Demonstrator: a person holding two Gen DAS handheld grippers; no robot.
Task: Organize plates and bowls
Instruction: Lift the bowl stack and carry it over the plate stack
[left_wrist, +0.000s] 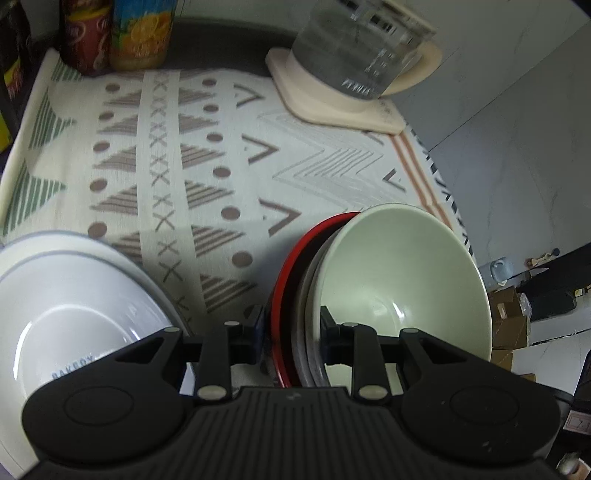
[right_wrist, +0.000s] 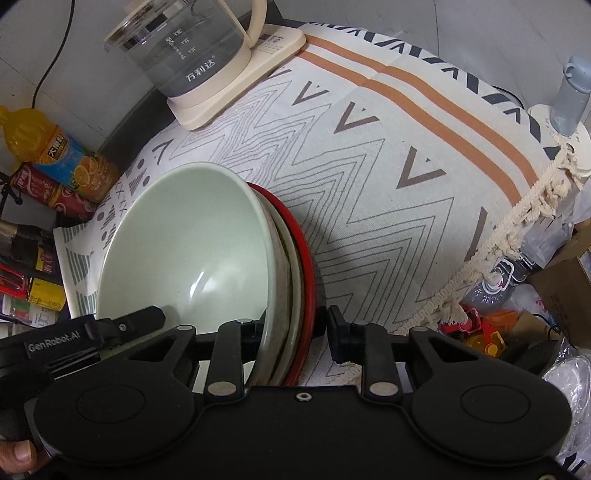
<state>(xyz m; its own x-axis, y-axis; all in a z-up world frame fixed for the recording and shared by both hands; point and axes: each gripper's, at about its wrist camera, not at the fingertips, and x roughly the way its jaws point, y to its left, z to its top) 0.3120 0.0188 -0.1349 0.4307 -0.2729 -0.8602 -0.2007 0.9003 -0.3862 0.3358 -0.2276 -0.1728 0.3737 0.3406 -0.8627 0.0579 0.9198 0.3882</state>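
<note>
A stack of a pale green bowl (left_wrist: 406, 273), a grey plate (left_wrist: 308, 295) and a red plate (left_wrist: 291, 269) is held up on edge above the patterned cloth. My left gripper (left_wrist: 293, 332) is shut on the stack's rim, one finger on the red side, one inside the green bowl. My right gripper (right_wrist: 293, 332) grips the same stack (right_wrist: 192, 243) from the other side, over the red plate (right_wrist: 304, 258). A white bowl with a grey rim line (left_wrist: 66, 306) sits at lower left in the left wrist view.
A glass kettle on a cream base (left_wrist: 354, 62) (right_wrist: 195, 55) stands at the back. Drink bottles (left_wrist: 118, 33) (right_wrist: 55, 162) stand at the back left. The cloth's fringed edge (right_wrist: 517, 229) hangs at the right, with clutter and a blue bottle (right_wrist: 569, 99) beyond.
</note>
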